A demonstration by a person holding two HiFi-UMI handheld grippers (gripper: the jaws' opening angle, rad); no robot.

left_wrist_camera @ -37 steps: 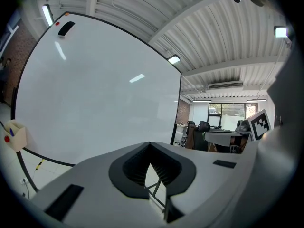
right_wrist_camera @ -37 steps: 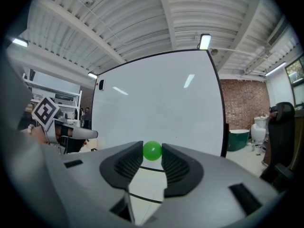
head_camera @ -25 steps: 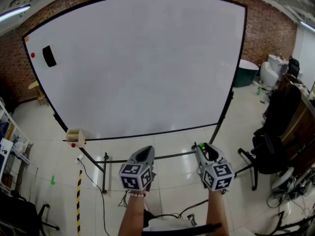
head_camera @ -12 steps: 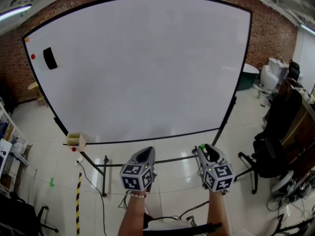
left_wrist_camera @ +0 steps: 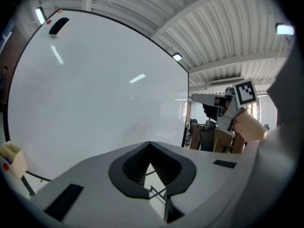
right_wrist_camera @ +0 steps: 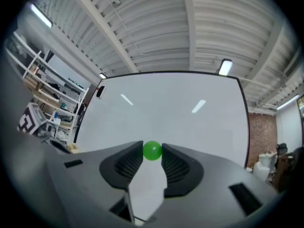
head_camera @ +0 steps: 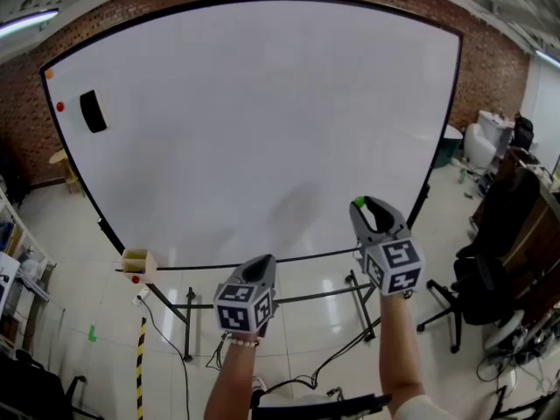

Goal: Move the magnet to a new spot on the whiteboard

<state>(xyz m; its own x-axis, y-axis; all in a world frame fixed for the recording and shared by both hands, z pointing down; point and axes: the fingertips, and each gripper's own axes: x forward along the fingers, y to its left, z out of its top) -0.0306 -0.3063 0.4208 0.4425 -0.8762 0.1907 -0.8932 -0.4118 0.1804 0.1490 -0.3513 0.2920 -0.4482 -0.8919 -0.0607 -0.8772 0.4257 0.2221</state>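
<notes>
A large whiteboard [head_camera: 262, 103] on a stand fills the head view. My right gripper [head_camera: 360, 203] is raised in front of its lower right part, shut on a small green ball-shaped magnet [head_camera: 358, 202]. In the right gripper view the green magnet [right_wrist_camera: 152, 150] sits pinched between the jaw tips, with the whiteboard [right_wrist_camera: 166, 108] straight ahead. Whether the magnet touches the board cannot be told. My left gripper [head_camera: 261, 264] hangs lower, below the board's bottom edge, shut and empty. The left gripper view shows its jaws [left_wrist_camera: 149, 144] meeting at the tips.
At the board's upper left are a black eraser [head_camera: 92, 111], a red magnet [head_camera: 59, 107] and an orange one [head_camera: 48, 73]. A small box [head_camera: 136, 261] hangs at the lower left corner. The stand's legs [head_camera: 188, 322] and cables lie below; office chairs [head_camera: 490, 278] stand at the right.
My right gripper has risen with the green magnet from below the board's edge to in front of its lower right part. The left gripper stays low.
</notes>
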